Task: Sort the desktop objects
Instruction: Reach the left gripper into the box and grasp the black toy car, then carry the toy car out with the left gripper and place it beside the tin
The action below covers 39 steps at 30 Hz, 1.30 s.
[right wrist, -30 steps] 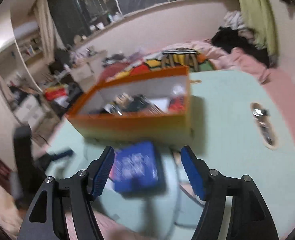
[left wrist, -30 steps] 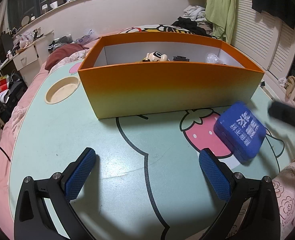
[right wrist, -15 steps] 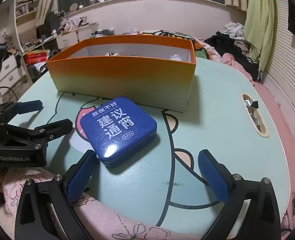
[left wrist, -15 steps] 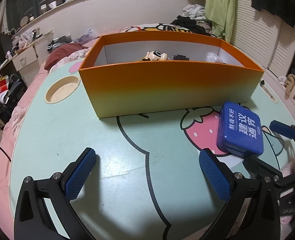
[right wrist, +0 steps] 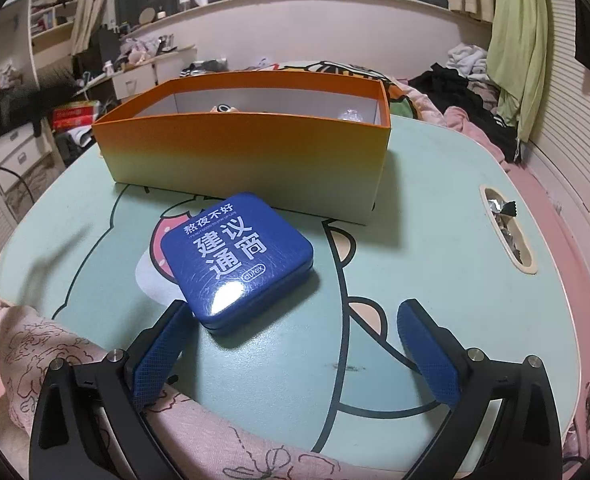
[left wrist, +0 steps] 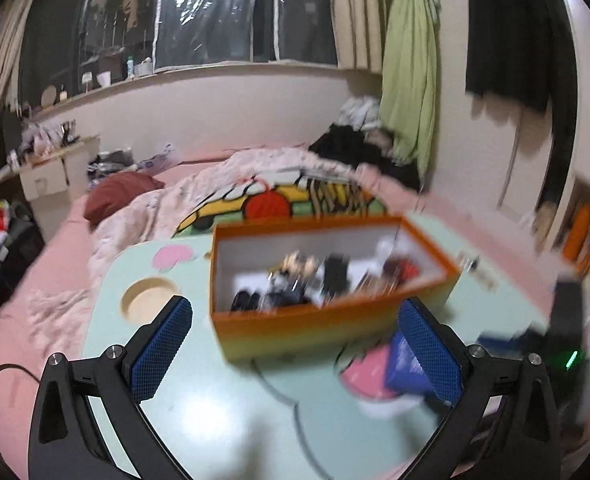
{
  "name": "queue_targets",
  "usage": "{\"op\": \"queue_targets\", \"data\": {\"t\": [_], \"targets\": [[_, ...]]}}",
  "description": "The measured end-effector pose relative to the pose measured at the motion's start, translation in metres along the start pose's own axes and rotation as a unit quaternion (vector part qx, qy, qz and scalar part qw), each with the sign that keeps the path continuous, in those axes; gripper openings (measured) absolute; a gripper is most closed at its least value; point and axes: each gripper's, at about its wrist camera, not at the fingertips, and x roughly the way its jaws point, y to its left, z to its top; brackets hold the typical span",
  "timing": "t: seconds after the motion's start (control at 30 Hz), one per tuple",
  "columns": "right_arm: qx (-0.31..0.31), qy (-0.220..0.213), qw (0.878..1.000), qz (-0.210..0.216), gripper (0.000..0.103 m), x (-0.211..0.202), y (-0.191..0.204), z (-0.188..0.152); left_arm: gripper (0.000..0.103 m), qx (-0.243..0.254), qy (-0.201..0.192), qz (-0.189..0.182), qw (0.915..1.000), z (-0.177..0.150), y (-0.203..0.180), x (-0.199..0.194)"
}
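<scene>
A blue square tin with white lettering lies flat on the mint table, just in front of the orange box. My right gripper stands open low over the table's near edge. The tin's near corner sits just beyond the left pad, and no pad presses on it. In the blurred left wrist view my left gripper hangs open and empty above the table. It looks down into the orange box, which holds several small items. Its right finger hides part of the blue tin.
A round cup recess sits at the table's left. A slot with foil wrappers lies at its right. Pink floral bedding laps the near edge. A bed with clothes lies behind the table. The table surface left of the tin is bare.
The right jaws have spread wide, leaving the blue tin lying on the table. The left gripper has risen and tilted, so its view now looks down into the box.
</scene>
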Motion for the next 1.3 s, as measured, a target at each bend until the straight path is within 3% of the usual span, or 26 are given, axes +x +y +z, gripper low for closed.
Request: {"op": "queue_targets", "data": {"t": [0.07, 0.1, 0.2, 0.23, 0.33, 0.53, 0.57, 0.63, 0.67, 0.73, 0.77, 0.8, 0.9, 1.0, 1.07, 1.17, 1.3], "targets": [[0.000, 0.000, 1.000, 0.000, 0.102, 0.000, 0.000, 0.000, 0.102, 0.007, 0.017, -0.019, 0.9996, 0.015, -0.001, 0.009], [0.000, 0.000, 1.000, 0.000, 0.102, -0.001, -0.001, -0.001, 0.096, 0.020, 0.029, -0.024, 0.9991, 0.020, -0.003, 0.014], [0.000, 0.000, 1.000, -0.001, 0.102, -0.001, -0.001, -0.001, 0.053, 0.050, 0.075, -0.037, 0.9953, 0.039, -0.013, 0.039], [0.001, 0.000, 1.000, -0.001, 0.102, -0.001, 0.000, -0.001, 0.050, 0.045, 0.094, -0.046, 0.9935, 0.046, -0.013, 0.049], [0.001, -0.001, 1.000, -0.001, 0.102, -0.002, 0.001, -0.002, 0.050, 0.008, 0.159, -0.081, 0.9840, 0.063, -0.009, 0.087], [0.001, -0.001, 1.000, -0.002, 0.102, -0.003, 0.001, -0.003, 0.050, 0.002, 0.252, -0.080, 0.9645, 0.062, -0.025, 0.143], [0.001, -0.001, 1.000, -0.002, 0.102, -0.003, 0.001, -0.003, 0.050, 0.008, 0.276, -0.076, 0.9582, 0.056, -0.031, 0.156], [0.002, -0.001, 1.000, -0.003, 0.102, -0.003, 0.002, -0.003, 0.040, 0.021, 0.299, -0.055, 0.9524, 0.047, -0.038, 0.171], [0.002, -0.001, 1.000, -0.003, 0.102, -0.004, 0.001, -0.004, 0.039, 0.031, 0.308, -0.045, 0.9499, 0.043, -0.041, 0.176], [0.002, -0.001, 1.000, -0.003, 0.102, -0.004, 0.002, -0.003, 0.039, 0.043, 0.321, -0.030, 0.9456, 0.037, -0.046, 0.186], [0.002, -0.001, 1.000, -0.003, 0.102, -0.004, 0.002, -0.004, 0.039, 0.041, 0.312, -0.027, 0.9487, 0.035, -0.046, 0.189], [0.002, -0.002, 1.000, -0.003, 0.102, -0.006, 0.001, -0.004, 0.035, 0.047, 0.335, -0.020, 0.9410, 0.031, -0.047, 0.196], [0.003, -0.001, 1.000, -0.003, 0.102, -0.005, 0.003, -0.005, 0.030, 0.074, 0.322, -0.014, 0.9436, 0.028, -0.050, 0.197], [0.003, -0.001, 1.000, -0.004, 0.102, -0.005, 0.003, -0.005, 0.029, 0.045, 0.303, -0.034, 0.9512, 0.033, -0.039, 0.187], [0.003, -0.001, 1.000, -0.004, 0.102, -0.007, 0.002, -0.006, 0.029, 0.026, 0.243, -0.052, 0.9682, 0.045, -0.030, 0.164], [0.004, -0.002, 1.000, -0.005, 0.102, -0.006, 0.003, -0.006, 0.029, 0.006, 0.166, -0.086, 0.9824, 0.060, -0.022, 0.112], [0.004, -0.002, 1.000, -0.005, 0.102, -0.007, 0.003, -0.006, 0.029, 0.000, 0.102, -0.126, 0.9868, 0.056, -0.013, 0.045]]}}
